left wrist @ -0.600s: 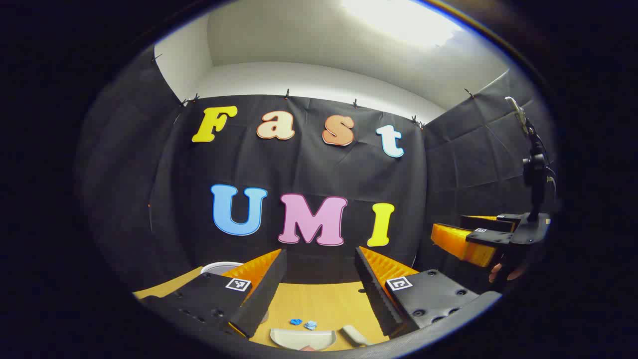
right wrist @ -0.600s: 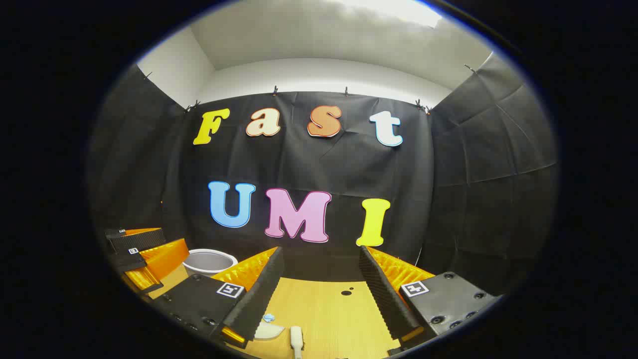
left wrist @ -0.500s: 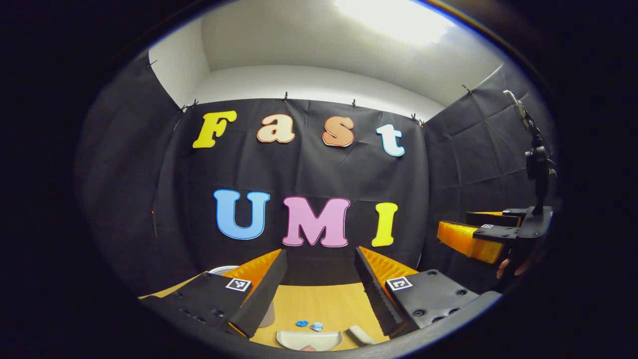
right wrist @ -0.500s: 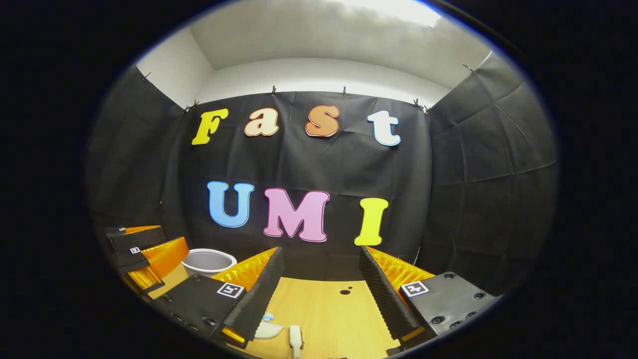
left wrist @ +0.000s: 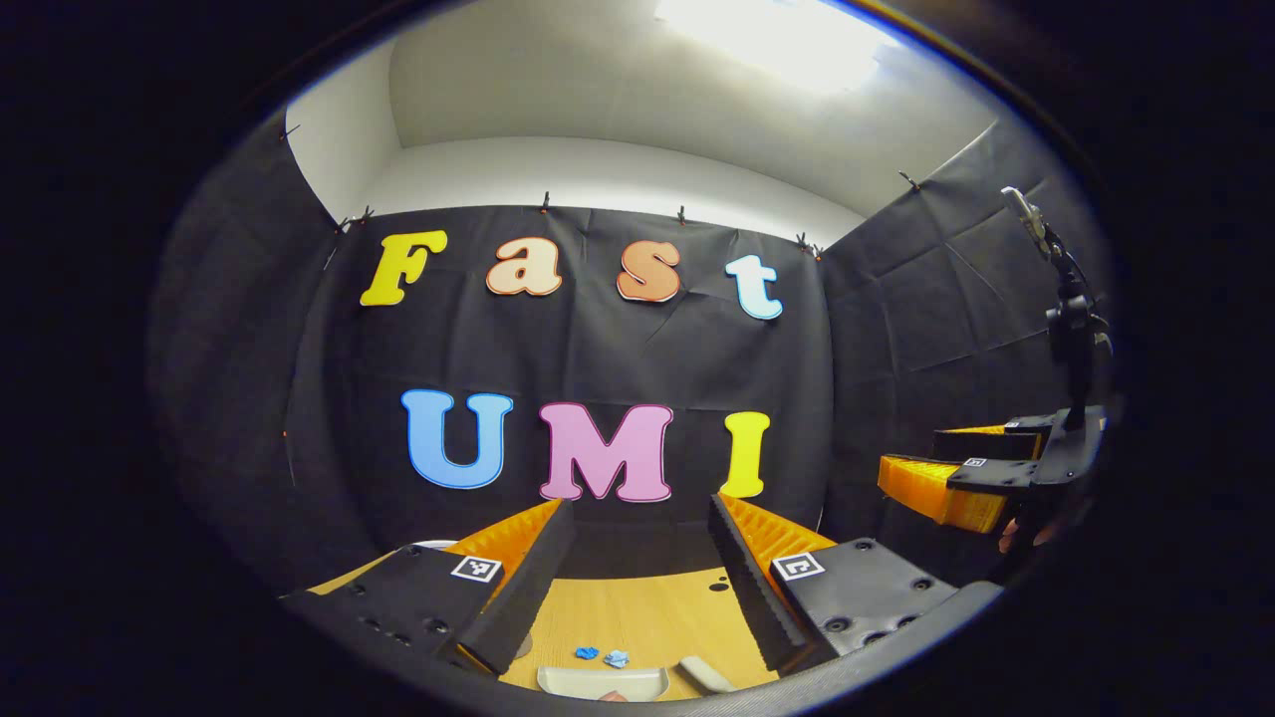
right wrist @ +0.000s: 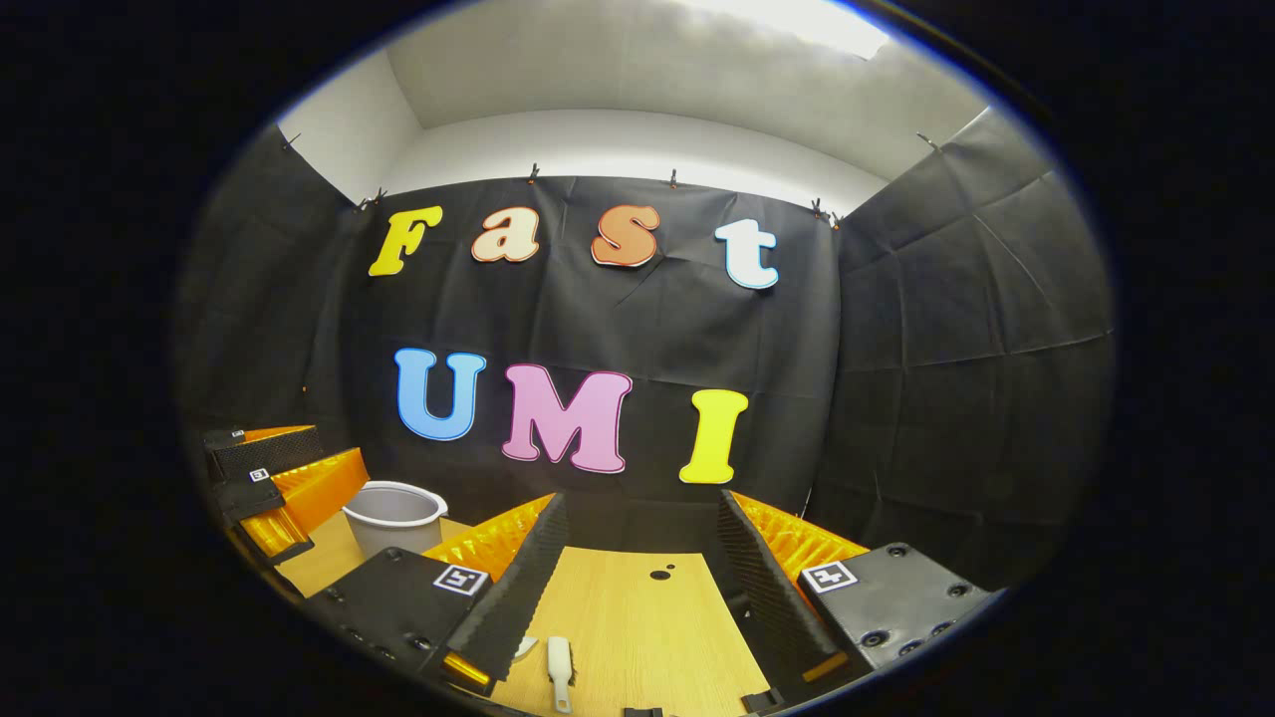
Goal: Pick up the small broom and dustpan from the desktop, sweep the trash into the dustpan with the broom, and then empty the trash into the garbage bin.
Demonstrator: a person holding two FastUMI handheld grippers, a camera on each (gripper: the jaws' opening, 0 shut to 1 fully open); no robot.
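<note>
While both grippers hang above the wooden desktop (right wrist: 618, 617), the count is small: one pale dustpan (left wrist: 602, 681), one small broom (right wrist: 560, 667), one white garbage bin (right wrist: 393, 516), and two blue scraps of trash (left wrist: 603, 656). In the left gripper view the left gripper (left wrist: 637, 578) stands wide with nothing between its fingers; the scraps lie just beyond the dustpan's edge, and the broom's pale end lies just right of the dustpan. The right gripper (right wrist: 637, 573) is likewise spread wide and empty, the broom lying on the desk between its fingers. The bin stands at the desk's far left. Each finger bears a square black-and-white marker; no brand is legible. Black cloth walls the booth under a white ceiling.
</note>
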